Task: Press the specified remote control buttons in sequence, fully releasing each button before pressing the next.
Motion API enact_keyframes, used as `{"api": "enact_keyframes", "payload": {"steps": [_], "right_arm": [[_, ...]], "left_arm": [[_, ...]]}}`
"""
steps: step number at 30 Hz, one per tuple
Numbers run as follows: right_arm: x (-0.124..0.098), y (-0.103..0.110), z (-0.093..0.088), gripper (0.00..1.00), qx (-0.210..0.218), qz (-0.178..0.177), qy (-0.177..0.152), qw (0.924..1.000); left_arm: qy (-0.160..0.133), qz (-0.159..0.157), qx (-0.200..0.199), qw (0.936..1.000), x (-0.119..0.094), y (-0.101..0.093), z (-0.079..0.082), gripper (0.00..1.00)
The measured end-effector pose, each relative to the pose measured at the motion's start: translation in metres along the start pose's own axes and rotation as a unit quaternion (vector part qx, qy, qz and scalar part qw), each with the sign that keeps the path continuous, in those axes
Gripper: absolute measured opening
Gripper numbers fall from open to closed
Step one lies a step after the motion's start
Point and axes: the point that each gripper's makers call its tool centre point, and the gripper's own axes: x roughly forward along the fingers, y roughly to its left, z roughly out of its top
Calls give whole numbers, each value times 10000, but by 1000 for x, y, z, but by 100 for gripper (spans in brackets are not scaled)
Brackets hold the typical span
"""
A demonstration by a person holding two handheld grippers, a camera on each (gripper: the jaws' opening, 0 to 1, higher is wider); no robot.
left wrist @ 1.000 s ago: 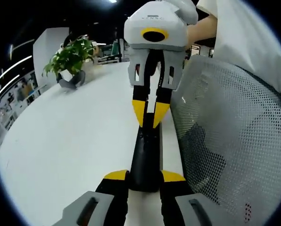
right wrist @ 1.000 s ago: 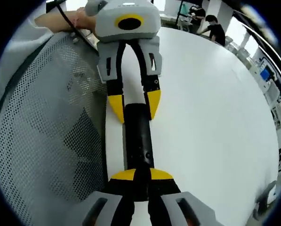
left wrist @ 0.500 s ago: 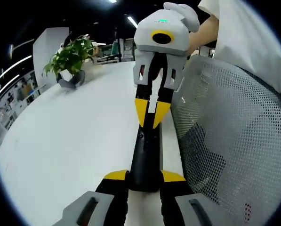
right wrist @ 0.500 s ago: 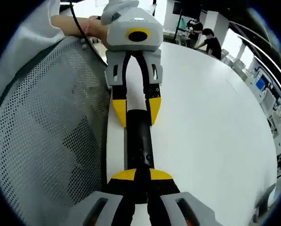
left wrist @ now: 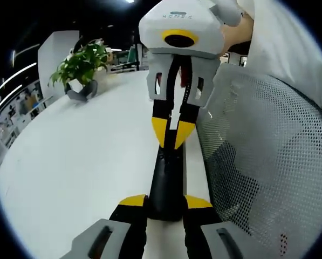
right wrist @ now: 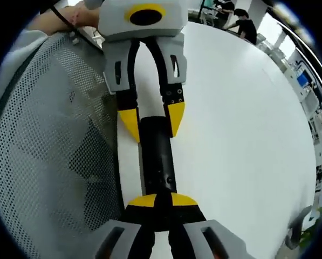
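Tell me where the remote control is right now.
The remote control lies along the edge of the white table, beside a mesh chair back. The left gripper clamps one end; the right gripper presses its shut tips on the other.

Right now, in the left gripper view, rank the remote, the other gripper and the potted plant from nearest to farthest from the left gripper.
1. The remote: clamped between the left gripper's jaws, running straight ahead.
2. The right gripper: over the remote's far end, its yellow tips closed together.
3. The potted plant: far back on the white table, upper left.
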Motion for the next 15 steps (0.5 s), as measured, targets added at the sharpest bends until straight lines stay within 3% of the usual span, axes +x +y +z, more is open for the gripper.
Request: {"api": "enact_keyframes", "payload": {"steps": [3,5,12,15], "right_arm": [[-2,1,1,4,-182,-210,-459,9986],[-3,2,1,4,-13,-352,-625,9974],[-1,4,3,1,-334,-382,-548,9972],[-1,3,4,1,-256,-243,-439,9984]], "left_arm": [[23,4,17,10000,0,0,0,24],[27,3,21,10000,0,-1,0,24],[20,2,19,10000,0,-1,0,24],[19,2,17,10000,0,-1,0,24]]}}
